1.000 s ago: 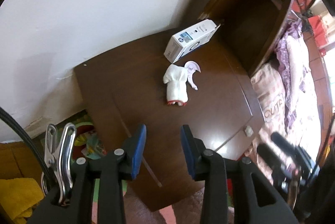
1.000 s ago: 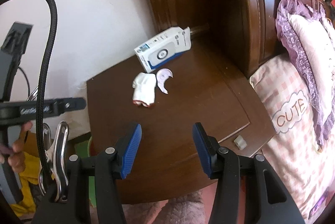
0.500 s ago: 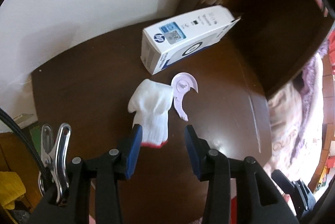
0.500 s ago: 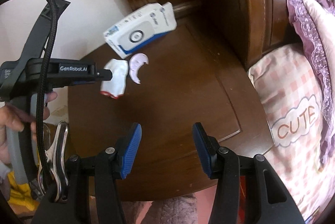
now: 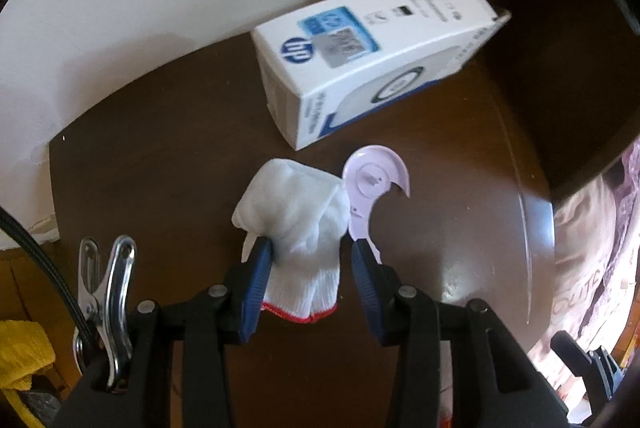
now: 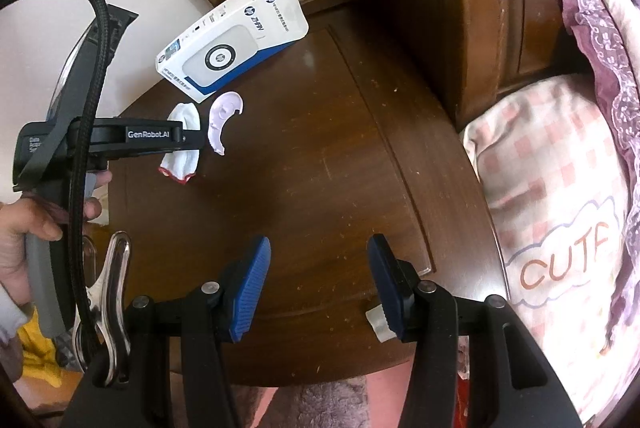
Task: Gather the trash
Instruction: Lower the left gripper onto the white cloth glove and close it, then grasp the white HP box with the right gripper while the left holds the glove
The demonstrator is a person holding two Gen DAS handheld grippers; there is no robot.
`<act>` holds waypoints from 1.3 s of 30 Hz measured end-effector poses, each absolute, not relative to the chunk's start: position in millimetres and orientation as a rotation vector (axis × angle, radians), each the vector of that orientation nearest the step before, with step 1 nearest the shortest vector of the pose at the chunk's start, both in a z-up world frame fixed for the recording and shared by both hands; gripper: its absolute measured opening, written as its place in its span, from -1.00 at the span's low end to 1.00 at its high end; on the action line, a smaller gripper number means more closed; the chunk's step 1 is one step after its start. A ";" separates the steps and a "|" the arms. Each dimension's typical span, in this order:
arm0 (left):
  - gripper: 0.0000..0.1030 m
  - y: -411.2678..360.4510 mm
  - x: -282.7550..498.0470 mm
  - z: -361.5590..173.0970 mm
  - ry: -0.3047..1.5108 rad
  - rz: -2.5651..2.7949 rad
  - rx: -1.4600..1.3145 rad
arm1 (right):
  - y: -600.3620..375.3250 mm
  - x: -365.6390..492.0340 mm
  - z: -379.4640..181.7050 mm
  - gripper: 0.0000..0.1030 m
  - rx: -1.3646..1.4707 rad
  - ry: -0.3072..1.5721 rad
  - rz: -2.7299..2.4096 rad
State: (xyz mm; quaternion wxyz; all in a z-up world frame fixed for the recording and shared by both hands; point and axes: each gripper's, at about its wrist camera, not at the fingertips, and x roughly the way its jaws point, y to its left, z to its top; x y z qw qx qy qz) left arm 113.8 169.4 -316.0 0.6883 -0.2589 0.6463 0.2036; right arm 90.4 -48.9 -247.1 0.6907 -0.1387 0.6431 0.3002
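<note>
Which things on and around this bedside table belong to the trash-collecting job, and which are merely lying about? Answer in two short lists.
Part of the job:
- white glove, between the left gripper's open jaws
- HP box
- lilac plastic piece
- small white scrap at the table edge

Just lying about:
- pink checked pillow
- yellow cloth
- wooden headboard

Soft daylight, a pale glare patch on the dark tabletop [image 5: 460, 268], slight blur, and fisheye-bent, black-vignetted edges.

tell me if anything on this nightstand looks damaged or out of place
Yes: the white HP box lies on its side, end flap sprung open. Beside it a crumpled white glove and a broken lilac plastic piece lie loose on the dark wood.
</note>
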 end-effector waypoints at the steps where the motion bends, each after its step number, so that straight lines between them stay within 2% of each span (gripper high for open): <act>1: -0.19 172.1 115.0 -318.6 1.443 0.468 -0.595 | -48.4 91.6 -247.8 0.01 -0.311 1.439 0.675; 7: -0.28 181.8 107.1 -321.1 1.419 0.491 -0.677 | -44.5 97.0 -249.1 0.01 -0.312 1.429 0.689; 9: -0.42 185.6 103.0 -320.6 1.411 0.482 -0.676 | -41.7 97.9 -250.1 0.01 -0.316 1.430 0.694; 15: -0.61 193.7 87.2 -315.0 1.374 0.468 -0.724 | -28.4 93.3 -254.0 0.01 -0.344 1.424 0.728; 31: -0.62 223.5 31.4 -279.6 1.275 0.534 -0.857 | 69.6 130.7 -237.2 0.02 -0.265 1.321 0.833; 37: -0.62 229.0 16.4 -269.6 1.248 0.571 -0.887 | 102.1 143.8 -238.0 0.20 -0.093 1.343 0.737; 39: -0.62 233.5 3.4 -266.1 1.238 0.581 -0.890 | 112.6 145.5 -242.9 0.20 -0.017 1.365 0.681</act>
